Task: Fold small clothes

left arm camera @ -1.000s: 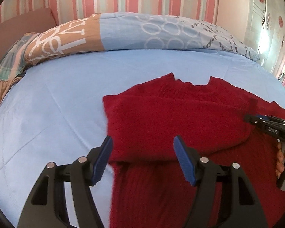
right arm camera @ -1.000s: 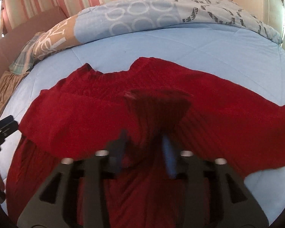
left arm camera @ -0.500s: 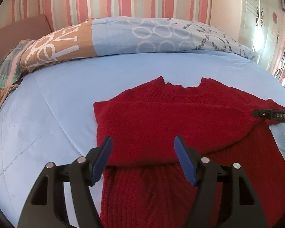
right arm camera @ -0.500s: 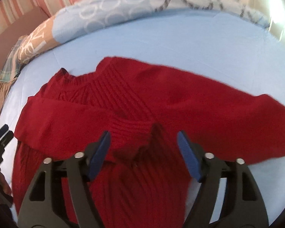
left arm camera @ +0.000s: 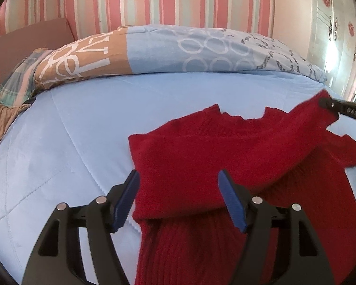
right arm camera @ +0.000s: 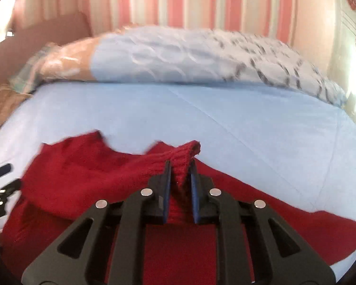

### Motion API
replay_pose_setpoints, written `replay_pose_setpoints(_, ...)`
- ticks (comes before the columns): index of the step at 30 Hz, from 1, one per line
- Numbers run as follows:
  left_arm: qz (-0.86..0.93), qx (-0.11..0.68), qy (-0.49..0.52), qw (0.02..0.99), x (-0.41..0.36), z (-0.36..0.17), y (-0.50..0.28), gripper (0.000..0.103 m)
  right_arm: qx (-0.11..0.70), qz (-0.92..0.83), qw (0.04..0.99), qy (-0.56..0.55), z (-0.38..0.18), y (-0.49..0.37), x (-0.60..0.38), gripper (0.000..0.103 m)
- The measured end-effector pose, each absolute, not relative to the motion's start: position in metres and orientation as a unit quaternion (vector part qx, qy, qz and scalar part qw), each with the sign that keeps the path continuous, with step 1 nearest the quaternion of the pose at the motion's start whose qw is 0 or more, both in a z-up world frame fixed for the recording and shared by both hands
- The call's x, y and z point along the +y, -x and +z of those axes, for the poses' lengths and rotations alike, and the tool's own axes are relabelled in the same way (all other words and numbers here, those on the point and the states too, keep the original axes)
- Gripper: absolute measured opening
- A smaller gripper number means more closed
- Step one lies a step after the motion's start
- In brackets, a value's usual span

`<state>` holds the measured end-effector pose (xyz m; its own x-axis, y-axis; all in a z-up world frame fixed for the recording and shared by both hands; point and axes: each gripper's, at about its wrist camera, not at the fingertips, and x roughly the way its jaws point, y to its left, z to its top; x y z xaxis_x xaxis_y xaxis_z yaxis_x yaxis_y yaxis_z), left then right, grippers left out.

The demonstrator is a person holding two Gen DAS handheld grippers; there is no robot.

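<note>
The red sweater (left arm camera: 225,156) lay on the bed (left arm camera: 83,118); its cuff (right arm camera: 186,153) was clamped by the right gripper (right arm camera: 180,178), while the left gripper (left arm camera: 178,197) was held wide open, empty.

Both handheld tongs share one build: matte black plastic frames with triangular cut-outs, round silver screw heads at the joints, and ribbed blue pads lining the fingers, seen on the left tongs (left arm camera: 180,199) and right tongs (right arm camera: 180,186). White lettering marks the right unit's side.
</note>
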<state>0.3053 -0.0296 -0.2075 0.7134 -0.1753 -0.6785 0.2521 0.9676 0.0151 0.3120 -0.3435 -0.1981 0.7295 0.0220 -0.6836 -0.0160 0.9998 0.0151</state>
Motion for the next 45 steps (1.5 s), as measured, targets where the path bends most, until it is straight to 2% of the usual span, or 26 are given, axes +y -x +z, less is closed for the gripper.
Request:
replay_pose_setpoints(5,-0.112,0.374,-0.052,0.919,-0.031,-0.219,-0.319,0.071,0.448,-0.011,0.894,-0.03,-0.265,-0.31,-0.367,0.016)
replay_pose_setpoints(9,-0.113,0.376,-0.054,0.918,-0.031,-0.223,-0.322,0.071,0.441,-0.012,0.895,-0.064,-0.266,-0.296,-0.38,0.04)
replay_pose_setpoints(12,-0.114,0.374,-0.053,0.919,-0.031,-0.223,-0.323,0.071,0.406,-0.022,0.91,-0.081,-0.246,-0.276,-0.379,0.046)
replay_pose_setpoints(21,-0.118,0.385,-0.054,0.914,-0.035,-0.232,-0.333,0.072,0.449,0.002,0.892,-0.055,-0.269,-0.29,-0.346,0.046)
replay_pose_setpoints(24,-0.119,0.386,-0.054,0.913,-0.037,-0.232,-0.334,0.081,0.449,0.001,0.891,-0.059,-0.27,-0.289,-0.347,0.046)
replay_pose_setpoints(28,-0.121,0.377,-0.059,0.916,-0.042,-0.227,-0.331,0.087,0.424,0.012,0.904,-0.058,-0.257,-0.279,-0.348,0.047)
replay_pose_setpoints(30,-0.123,0.372,-0.058,0.918,-0.047,-0.223,-0.331,0.093,0.407,0.004,0.912,-0.054,-0.246,-0.27,-0.353,0.06)
replay_pose_setpoints(36,-0.137,0.356,-0.06,0.923,-0.076,-0.208,-0.334,0.098,0.379,-0.048,0.922,-0.058,-0.225,-0.228,-0.398,0.081)
replay_pose_setpoints(45,-0.162,0.35,-0.08,0.919,-0.146,-0.198,-0.333,0.098,0.393,-0.226,0.882,-0.127,-0.243,-0.156,-0.548,0.083)
